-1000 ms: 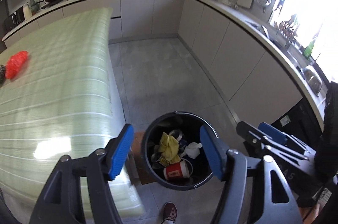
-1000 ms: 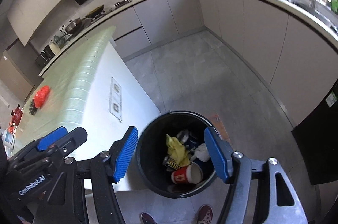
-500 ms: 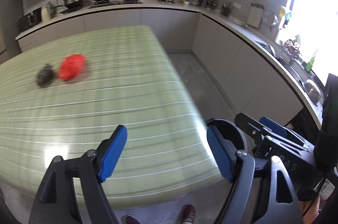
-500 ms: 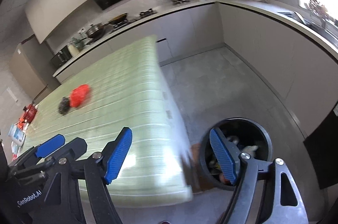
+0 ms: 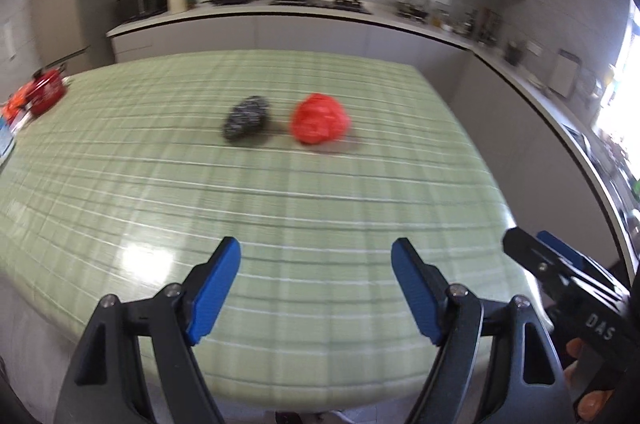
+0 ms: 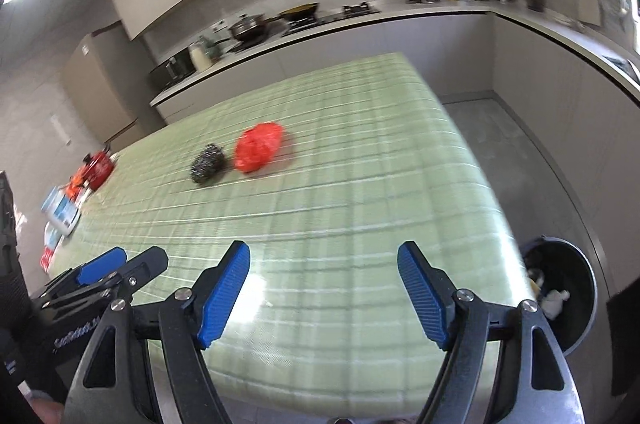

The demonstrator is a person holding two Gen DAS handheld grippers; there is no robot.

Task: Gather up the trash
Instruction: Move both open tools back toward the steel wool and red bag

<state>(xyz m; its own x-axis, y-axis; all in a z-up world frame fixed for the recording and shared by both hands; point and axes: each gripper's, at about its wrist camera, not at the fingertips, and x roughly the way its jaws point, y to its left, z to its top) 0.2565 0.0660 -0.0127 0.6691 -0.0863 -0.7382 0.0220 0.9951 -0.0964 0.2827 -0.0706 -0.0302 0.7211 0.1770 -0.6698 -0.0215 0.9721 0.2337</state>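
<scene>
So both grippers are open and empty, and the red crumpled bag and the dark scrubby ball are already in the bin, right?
Not quite. Both the left gripper and right gripper are open and empty, but the red bag and dark ball lie on the green table, as the right wrist view shows.

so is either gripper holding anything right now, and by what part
Nothing is held. The left gripper and right gripper are both open and empty above the table's near edge, apart from the red plastic bag and black scrunched wad.
</scene>
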